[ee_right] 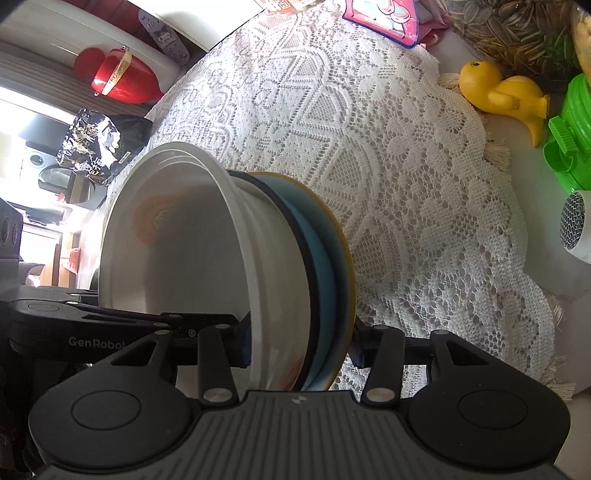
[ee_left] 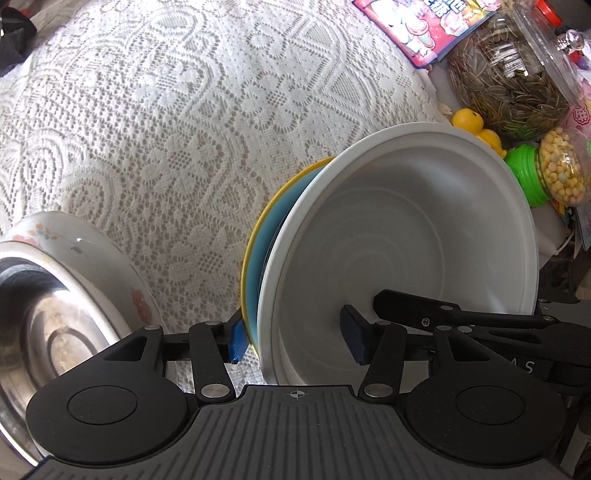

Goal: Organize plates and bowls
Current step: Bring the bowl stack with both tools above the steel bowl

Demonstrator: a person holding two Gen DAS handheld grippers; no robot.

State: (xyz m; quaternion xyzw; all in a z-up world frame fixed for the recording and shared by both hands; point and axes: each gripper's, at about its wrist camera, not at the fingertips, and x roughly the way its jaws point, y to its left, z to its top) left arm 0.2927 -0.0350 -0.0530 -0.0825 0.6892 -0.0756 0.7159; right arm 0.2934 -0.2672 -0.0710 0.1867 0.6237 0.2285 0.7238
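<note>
Nearest the left wrist camera, the left gripper straddles the edge of a stack of dishes: one blue pad sits outside against the yellow plate's rim, the other lies inside the white bowl. The jaws stand moderately apart, filled by the stack's edge; the outer pad appears to touch, but I cannot tell whether the inner pad presses on the bowl. The stack is tilted on its side above the lace tablecloth, the bowl's mouth facing this camera, with a light blue plate sandwiched between the bowl and the yellow plate.

In the right wrist view, the right gripper is closed about the same stack from its other side, jaws partly open and filled by the white bowl, a dark rim behind it, the blue plate and the yellow plate; both fingers sit tight against the stack. The left gripper's black arm reaches into the bowl from the left there.

At the lower left of the left view a steel bowl rests inside a white floral bowl on the tabletop, well apart from the held stack. Beyond the cloth's edge stand a jar of sunflower seeds, a yellow duck toy, a green-lidded container of small candies and a pink packet.
</note>
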